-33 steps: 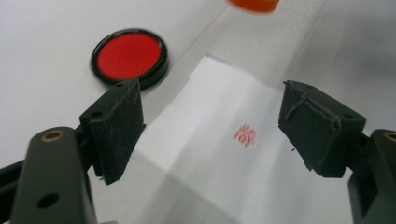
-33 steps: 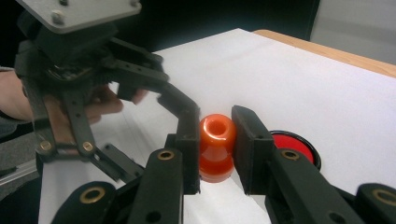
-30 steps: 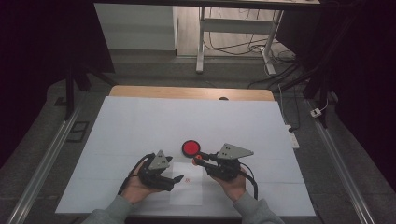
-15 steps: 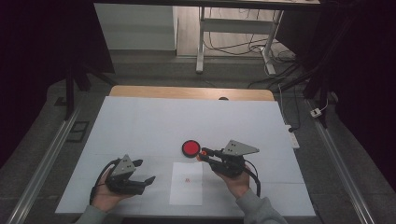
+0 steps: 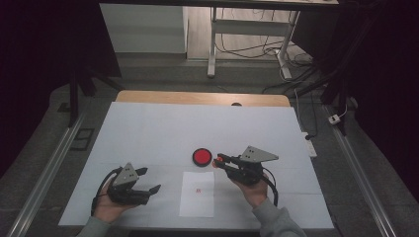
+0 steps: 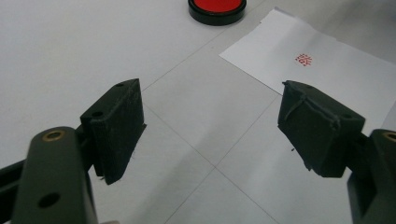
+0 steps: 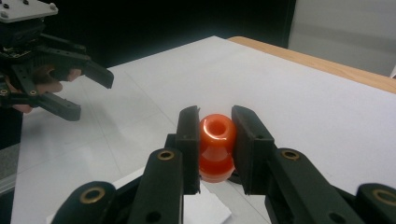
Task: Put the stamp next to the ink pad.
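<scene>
A: Where is the stamp [image 7: 216, 147] right now?

B: Clamped between the jaws of the right gripper [image 5: 221, 161], held up off the table near the ink pad [image 5: 201, 157]. It's an orange, knob-shaped thing; in the right gripper view the pads press on it from both sides.

A: And the stamping itself?

B: I'd say that part is done. The paper sheet [image 5: 197, 203] already carries a small red mark [image 5: 198, 189] near its middle. What seems left is putting the stamp down somewhere, and I can't tell where it belongs.

A: The other hand?

B: The left gripper [image 5: 151, 180] sits off to the left of the sheet, its jaws spread wide with nothing between them.

A: What about the surroundings?

B: The table [image 5: 148, 128] has a white cover with a strip of wood showing at its far edge. Beyond it stand a white panel [image 5: 143, 29] and a desk frame [image 5: 212, 44] with cables on the floor; the rest of the room is dark.
</scene>
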Action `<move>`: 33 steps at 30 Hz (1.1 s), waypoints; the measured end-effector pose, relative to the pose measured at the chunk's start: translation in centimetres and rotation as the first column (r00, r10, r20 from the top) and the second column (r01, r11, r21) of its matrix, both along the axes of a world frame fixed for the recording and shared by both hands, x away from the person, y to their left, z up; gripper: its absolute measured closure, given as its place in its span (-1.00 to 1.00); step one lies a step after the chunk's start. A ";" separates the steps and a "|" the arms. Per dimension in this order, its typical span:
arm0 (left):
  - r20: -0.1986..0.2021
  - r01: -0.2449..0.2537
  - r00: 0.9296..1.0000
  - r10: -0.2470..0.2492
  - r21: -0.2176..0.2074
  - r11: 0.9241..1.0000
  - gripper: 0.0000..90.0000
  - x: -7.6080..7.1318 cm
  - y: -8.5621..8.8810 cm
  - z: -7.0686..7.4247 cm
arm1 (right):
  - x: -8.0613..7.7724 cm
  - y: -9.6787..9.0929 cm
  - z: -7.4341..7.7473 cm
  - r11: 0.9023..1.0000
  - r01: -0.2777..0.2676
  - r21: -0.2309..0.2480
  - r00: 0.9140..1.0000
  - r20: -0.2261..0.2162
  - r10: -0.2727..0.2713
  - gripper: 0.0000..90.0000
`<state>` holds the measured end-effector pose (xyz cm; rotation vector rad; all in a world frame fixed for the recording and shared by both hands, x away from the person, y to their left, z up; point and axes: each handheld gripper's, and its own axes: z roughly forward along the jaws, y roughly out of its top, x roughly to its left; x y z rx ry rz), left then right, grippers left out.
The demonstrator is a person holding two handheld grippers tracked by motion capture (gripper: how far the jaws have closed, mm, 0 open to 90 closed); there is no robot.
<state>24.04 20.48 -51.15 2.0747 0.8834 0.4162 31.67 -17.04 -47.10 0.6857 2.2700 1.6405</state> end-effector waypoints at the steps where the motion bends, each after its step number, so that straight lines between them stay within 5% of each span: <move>1: 0.000 0.002 1.000 -0.002 0.000 1.000 -0.49 0.0 0.0 0.0 | 0.1 -0.1 0.0 1.000 0.002 -0.004 1.000 0.001 -0.002 0.60; 13: -0.008 0.007 1.000 -0.007 0.006 1.000 -0.49 0.0 -0.2 -0.2 | 1.2 -0.9 -0.2 0.999 0.041 -0.005 0.999 -0.008 -0.042 0.60; 33: -0.027 0.001 1.000 0.000 0.017 1.000 -0.49 -0.1 0.0 -0.5 | 6.3 -0.8 -1.9 0.991 0.123 -0.056 0.991 -0.044 -0.125 0.60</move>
